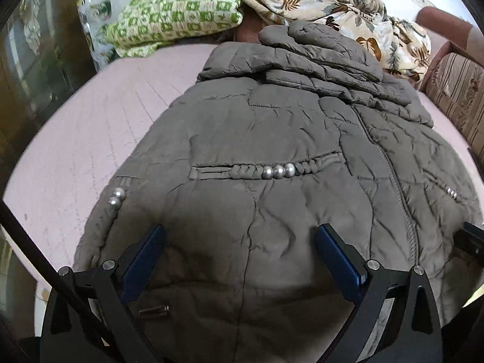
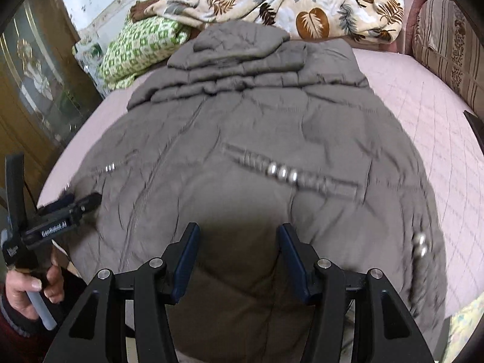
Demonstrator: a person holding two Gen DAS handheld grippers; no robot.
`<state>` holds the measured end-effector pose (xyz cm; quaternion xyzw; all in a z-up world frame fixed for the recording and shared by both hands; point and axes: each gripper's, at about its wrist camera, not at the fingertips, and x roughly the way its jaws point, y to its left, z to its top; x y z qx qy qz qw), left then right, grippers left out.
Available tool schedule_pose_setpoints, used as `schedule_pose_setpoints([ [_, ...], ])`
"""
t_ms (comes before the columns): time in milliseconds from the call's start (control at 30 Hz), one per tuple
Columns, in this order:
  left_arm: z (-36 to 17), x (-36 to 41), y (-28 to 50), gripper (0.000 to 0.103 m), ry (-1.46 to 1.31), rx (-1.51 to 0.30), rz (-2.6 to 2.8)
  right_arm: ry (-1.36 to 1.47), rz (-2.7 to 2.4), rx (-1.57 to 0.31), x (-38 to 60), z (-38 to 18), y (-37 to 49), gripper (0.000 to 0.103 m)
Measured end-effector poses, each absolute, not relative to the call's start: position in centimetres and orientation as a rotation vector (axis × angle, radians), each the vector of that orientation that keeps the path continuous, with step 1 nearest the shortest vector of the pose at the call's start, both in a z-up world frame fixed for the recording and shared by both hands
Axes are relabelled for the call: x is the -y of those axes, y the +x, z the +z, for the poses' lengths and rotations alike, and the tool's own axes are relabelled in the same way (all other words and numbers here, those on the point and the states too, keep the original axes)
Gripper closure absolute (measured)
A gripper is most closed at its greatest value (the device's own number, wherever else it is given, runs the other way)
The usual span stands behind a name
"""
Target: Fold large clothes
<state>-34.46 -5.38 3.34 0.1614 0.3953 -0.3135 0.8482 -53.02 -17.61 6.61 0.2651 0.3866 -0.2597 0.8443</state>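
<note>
Right claw (image 2: 239,233) over blurred jacket (image 2: 242,115), hem cut off.

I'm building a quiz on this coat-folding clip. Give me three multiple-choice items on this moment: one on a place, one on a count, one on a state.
1. Where does the green checked blanket lie?
A. Beyond the coat's collar end
B. On top of the coat
C. Between the left gripper's jaws

2. How many silver beads sit together on the pocket trim in the middle of the left wrist view?
A. One
B. Three
C. Six

3. How is the right gripper?
A. Shut on the coat
B. Shut on the floral blanket
C. Open, nothing between its jaws

Answers:
1 A: it lies at the far end of the bed, past the collar.
2 B: three beads lie in a row.
3 C: its jaws stand apart above the coat.
</note>
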Motion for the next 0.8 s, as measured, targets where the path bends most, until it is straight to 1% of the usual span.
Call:
schedule_pose_setpoints([
  [200,2.3,5.9,-35.2,0.003,0.406,-0.790,-0.639,0.501,-0.567,-0.846,16.3,5.4,-52.9,0.039],
  [500,1.8,5.5,-35.6,0.003,0.426,-0.727,-0.663,0.469,-0.577,-0.844,15.7,4.8,-52.8,0.035],
  [800,1.7,5.4,-35.7,0.003,0.430,-0.712,-0.667,0.446,-0.582,-0.836,15.3,4.6,-52.8,0.032],
])
